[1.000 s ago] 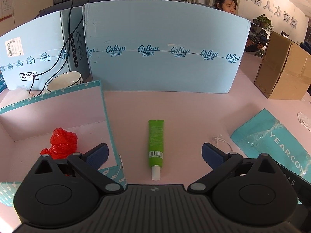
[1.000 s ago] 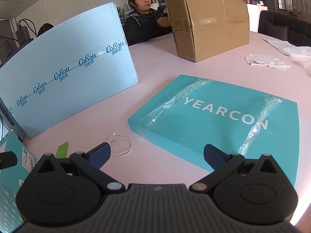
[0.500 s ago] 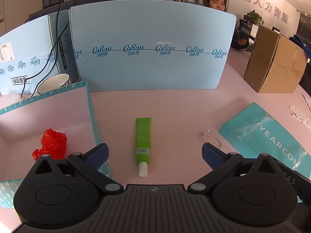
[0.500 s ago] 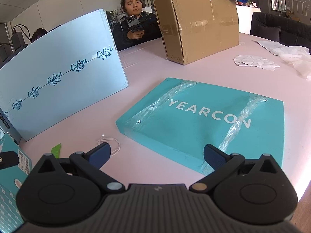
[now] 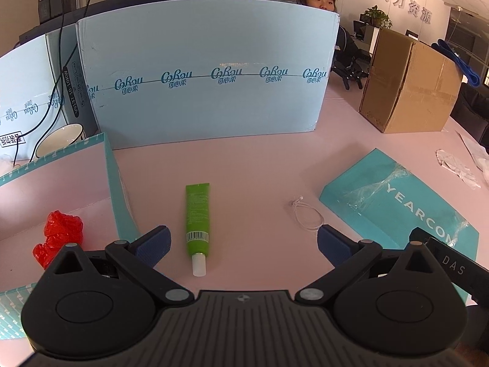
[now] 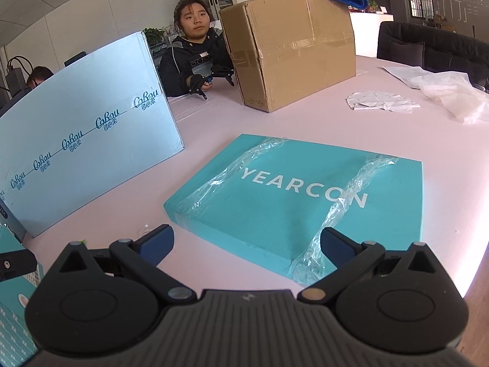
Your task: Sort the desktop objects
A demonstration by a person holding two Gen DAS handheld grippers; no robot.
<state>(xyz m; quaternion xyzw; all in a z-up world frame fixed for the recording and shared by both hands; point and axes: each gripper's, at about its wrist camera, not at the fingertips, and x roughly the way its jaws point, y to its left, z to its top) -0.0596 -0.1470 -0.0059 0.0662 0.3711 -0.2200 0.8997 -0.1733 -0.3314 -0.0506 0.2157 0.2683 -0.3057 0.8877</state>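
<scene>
A green tube (image 5: pixel 198 218) with a white cap lies on the pink table, cap towards me, between the fingers of my open, empty left gripper (image 5: pixel 243 244). A white elastic loop (image 5: pixel 307 214) lies right of the tube. A red plastic wad (image 5: pixel 61 235) sits inside the open teal-edged box (image 5: pixel 117 189) at the left. My right gripper (image 6: pixel 247 244) is open and empty, hovering at the near edge of the flat teal YEARCON box (image 6: pixel 305 189), which also shows in the left wrist view (image 5: pixel 397 202).
A light blue cardboard screen (image 5: pixel 207 82) stands behind the tube. A brown carton (image 6: pixel 290 52) stands at the back right. A white bowl (image 5: pixel 59 139) sits behind the open box. White wrappings (image 6: pixel 428 94) lie at the far right. A person (image 6: pixel 195 58) sits behind the table.
The left gripper has shifted right, so the tube and open box slid leftward in its view. The right gripper has turned left, so the YEARCON box sits further right in its view. Both stay open.
</scene>
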